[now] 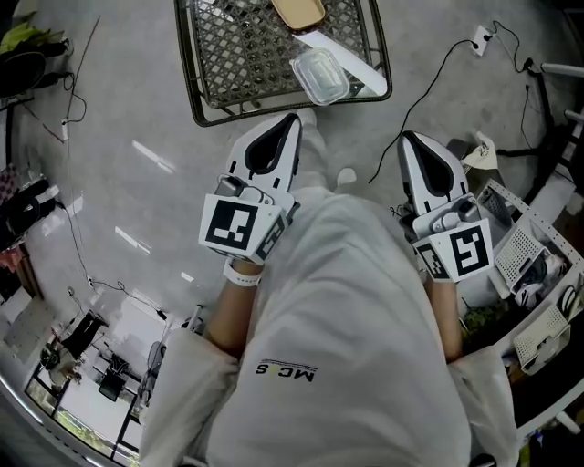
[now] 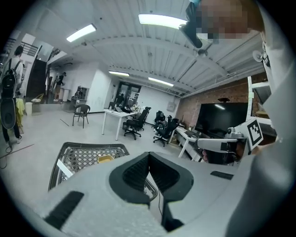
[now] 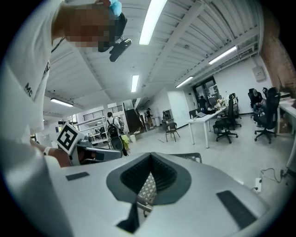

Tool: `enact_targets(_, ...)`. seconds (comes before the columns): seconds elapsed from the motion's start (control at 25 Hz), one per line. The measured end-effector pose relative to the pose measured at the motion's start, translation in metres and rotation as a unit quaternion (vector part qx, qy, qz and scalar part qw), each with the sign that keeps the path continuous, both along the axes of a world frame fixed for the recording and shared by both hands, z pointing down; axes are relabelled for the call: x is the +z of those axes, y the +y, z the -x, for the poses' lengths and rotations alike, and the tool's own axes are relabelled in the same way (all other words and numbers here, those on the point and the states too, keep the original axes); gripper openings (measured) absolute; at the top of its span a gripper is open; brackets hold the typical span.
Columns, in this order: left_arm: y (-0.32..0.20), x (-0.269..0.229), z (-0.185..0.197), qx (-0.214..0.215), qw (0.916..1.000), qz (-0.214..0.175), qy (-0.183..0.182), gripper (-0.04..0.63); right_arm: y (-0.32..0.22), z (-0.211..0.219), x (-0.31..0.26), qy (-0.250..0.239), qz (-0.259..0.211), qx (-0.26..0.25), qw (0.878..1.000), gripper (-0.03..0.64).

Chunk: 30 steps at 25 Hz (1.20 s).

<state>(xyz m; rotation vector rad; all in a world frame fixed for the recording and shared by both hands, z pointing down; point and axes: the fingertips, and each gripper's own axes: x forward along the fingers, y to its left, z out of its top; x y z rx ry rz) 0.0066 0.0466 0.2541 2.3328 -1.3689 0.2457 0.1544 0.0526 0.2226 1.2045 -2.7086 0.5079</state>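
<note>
The grey floor [image 1: 119,137] fills the head view, and a wire basket [image 1: 237,55] stands on it at 12 o'clock. The left hand-held gripper [image 1: 294,119] hangs just short of the basket's near rim, at 11 o'clock from the person's chest. Its jaws are together, with nothing between them. The right hand-held gripper [image 1: 404,137] is at 2 o'clock, over bare floor, likewise closed and empty. A clear lidded box [image 1: 320,76] lies in the basket's near right corner, and a tan dish [image 1: 299,11] lies farther back.
</note>
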Motion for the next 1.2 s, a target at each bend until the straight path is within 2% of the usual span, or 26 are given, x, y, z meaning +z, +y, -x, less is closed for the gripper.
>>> enact_targets(0.2, -0.061, 0.013, 0.034, 0.024, 0.9995, 0.014, 0.014, 0.023, -0.06, 0.041, -0.003, 0.011, 0.004, 0.018, 1.0, 0.017)
enact_targets(0.48, -0.1, 0.027, 0.056, 0.032, 0.9989, 0.028, 0.019, 0.023, -0.099, 0.08, 0.001, 0.017, 0.011, 0.017, 1.0, 0.017)
enact_targets(0.84, -0.108, 0.042, 0.058, 0.031, 0.9986, 0.043, 0.008, 0.023, -0.115, 0.088, 0.01, 0.023, 0.016, -0.01, 1.0, 0.017)
enact_targets(1.04, -0.118, 0.066, 0.061, 0.026, 0.9972, 0.069, 0.001, 0.024, -0.129, 0.087, 0.021, 0.028, 0.014, -0.011, 0.999, 0.017)
enact_targets(1.2, -0.128, 0.089, 0.061, 0.02, 0.9968, 0.077, -0.004, 0.025, -0.137, 0.088, 0.037, 0.025, 0.022, -0.008, 0.999, 0.017)
